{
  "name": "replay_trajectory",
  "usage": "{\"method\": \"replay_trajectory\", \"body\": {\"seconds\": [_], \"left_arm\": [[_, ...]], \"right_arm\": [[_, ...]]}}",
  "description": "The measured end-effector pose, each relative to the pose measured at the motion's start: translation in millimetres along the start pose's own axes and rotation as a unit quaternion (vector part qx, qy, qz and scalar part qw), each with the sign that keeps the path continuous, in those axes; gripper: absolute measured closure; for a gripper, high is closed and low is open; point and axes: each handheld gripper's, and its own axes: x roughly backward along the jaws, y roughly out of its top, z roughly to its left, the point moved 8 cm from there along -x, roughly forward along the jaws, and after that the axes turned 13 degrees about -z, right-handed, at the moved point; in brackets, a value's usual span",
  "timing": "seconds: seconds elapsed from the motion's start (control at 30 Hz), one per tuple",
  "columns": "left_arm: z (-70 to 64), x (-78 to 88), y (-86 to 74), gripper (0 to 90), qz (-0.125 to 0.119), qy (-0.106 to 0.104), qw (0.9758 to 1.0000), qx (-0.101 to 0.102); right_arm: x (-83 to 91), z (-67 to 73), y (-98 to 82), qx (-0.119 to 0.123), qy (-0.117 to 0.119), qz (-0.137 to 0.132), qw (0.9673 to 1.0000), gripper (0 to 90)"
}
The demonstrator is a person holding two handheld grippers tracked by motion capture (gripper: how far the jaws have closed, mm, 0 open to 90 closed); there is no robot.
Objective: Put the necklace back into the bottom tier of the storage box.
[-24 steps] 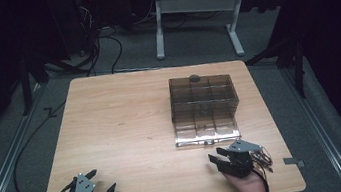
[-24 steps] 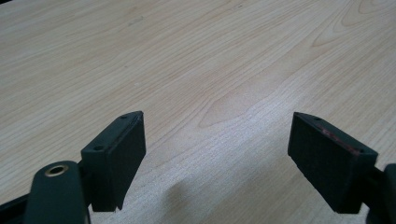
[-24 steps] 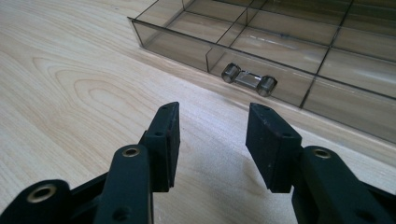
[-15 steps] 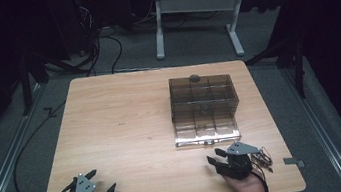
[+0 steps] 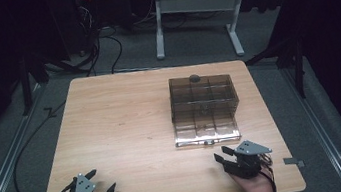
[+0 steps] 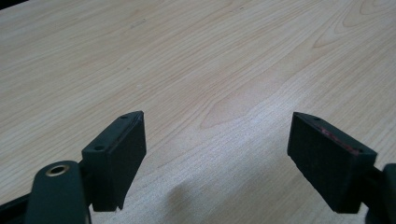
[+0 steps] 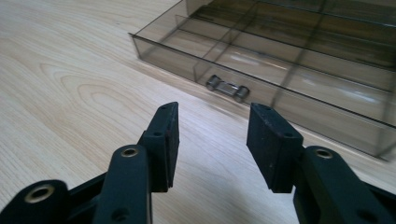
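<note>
Two grippers sit low in the high view: left gripper [image 5: 101, 185] lower left, right gripper [image 5: 226, 155] lower right, both open and empty. Right of centre, the smoky compartment box [image 5: 204, 107] runs lengthwise up the frame.

Left gripper view: jaws wide over bare table [image 6: 196, 60].

Right gripper view: parted jaws face the metal latch [image 7: 227, 88]; the box's upper right is cut off.
</note>
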Motion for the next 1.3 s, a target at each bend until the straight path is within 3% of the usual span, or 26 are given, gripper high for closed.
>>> {"method": "replay_trajectory", "body": {"seconds": [0.5, 0.97, 1.3], "left_arm": [[0.3, -0.4, -0.2, 20.1, 0.002, -0.001, 1.0000, 0.002], [0.2, -0.6, -0.3, 20.3, 0.003, 0.000, 1.0000, 0.002], [0.2, -1.1, -0.5, 20.7, 0.005, -0.001, 1.0000, 0.002]], "right_arm": [[39.3, -44.2, 0.3, -0.019, -0.067, -0.018, 0.9974, 51.9], [67.4, -70.0, -9.4, -0.024, -0.111, -0.014, 0.9934, 50.0], [89.3, -92.1, -20.8, -0.046, -0.141, -0.008, 0.9888, 47.0]]}}
